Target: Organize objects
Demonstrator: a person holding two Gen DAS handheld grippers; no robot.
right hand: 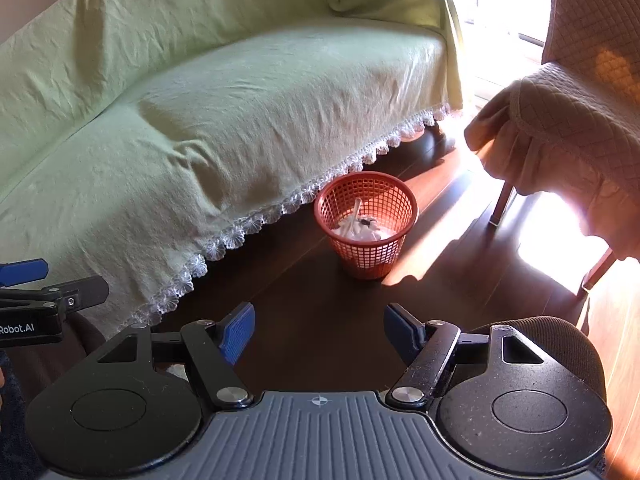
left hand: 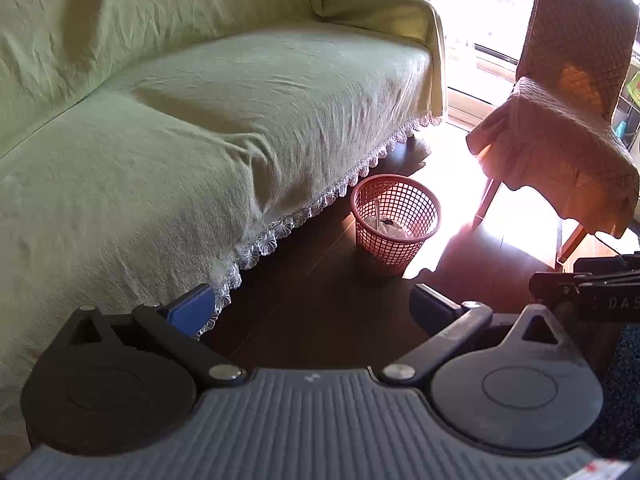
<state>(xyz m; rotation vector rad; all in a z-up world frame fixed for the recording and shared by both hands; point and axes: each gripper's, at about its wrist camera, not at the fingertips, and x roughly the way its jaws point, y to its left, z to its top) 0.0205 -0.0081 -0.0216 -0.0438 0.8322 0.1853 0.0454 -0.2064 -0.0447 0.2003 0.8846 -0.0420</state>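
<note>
Jaws of left gripper (left hand: 310, 312) spread wide, nothing between blue pads; right gripper (right hand: 319, 330) jaws parted somewhat less, also empty. Both point down at dark wood floor (left hand: 320, 304). One red mesh basket (left hand: 396, 222) stands upright on floor ahead, mouth up, just beside sofa's lace hem; holds white crumpled paper and one pale stick leaning on inner wall. One sofa (left hand: 180, 128) under green cover, left. One chair (left hand: 568, 120) with quilted orange cover, right, well apart from basket. Floor between grippers and basket unobstructed.
</note>
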